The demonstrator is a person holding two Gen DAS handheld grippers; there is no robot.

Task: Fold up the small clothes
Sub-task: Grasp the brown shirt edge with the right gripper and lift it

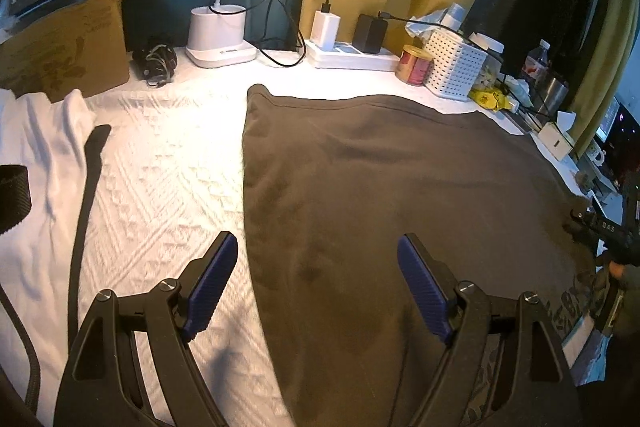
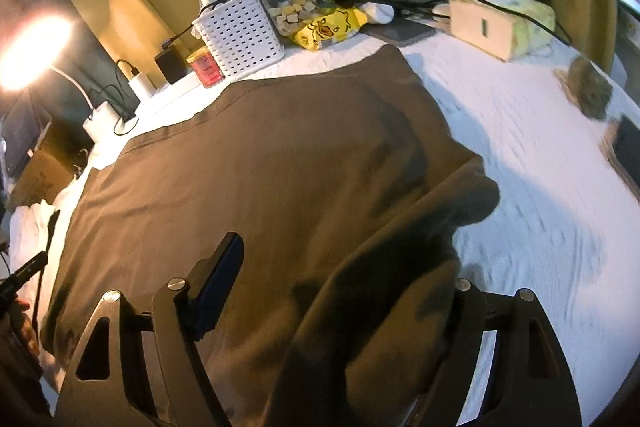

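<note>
A brown T-shirt (image 1: 380, 187) lies spread flat on the white textured cover (image 1: 168, 179). My left gripper (image 1: 318, 247) hovers open over the shirt's left edge, with nothing between its blue pads (image 1: 212, 287). In the right wrist view the shirt (image 2: 260, 167) fills the middle. A lifted fold of it (image 2: 392, 267) drapes over the right finger of my right gripper (image 2: 336, 255) and hides it. The left finger (image 2: 224, 279) stands clear and far from the fold, so the jaws are wide apart. In the left wrist view the right gripper (image 1: 604, 231) shows at the shirt's far right edge.
A white garment (image 1: 40, 167) with a black strap (image 1: 86, 195) lies at the left. Along the back stand a cardboard box (image 1: 68, 47), a lamp base (image 1: 218, 35), a power strip (image 1: 352, 55), a red tin (image 1: 414, 65) and a white basket (image 2: 240, 35). A tissue box (image 2: 488, 27) sits at the right.
</note>
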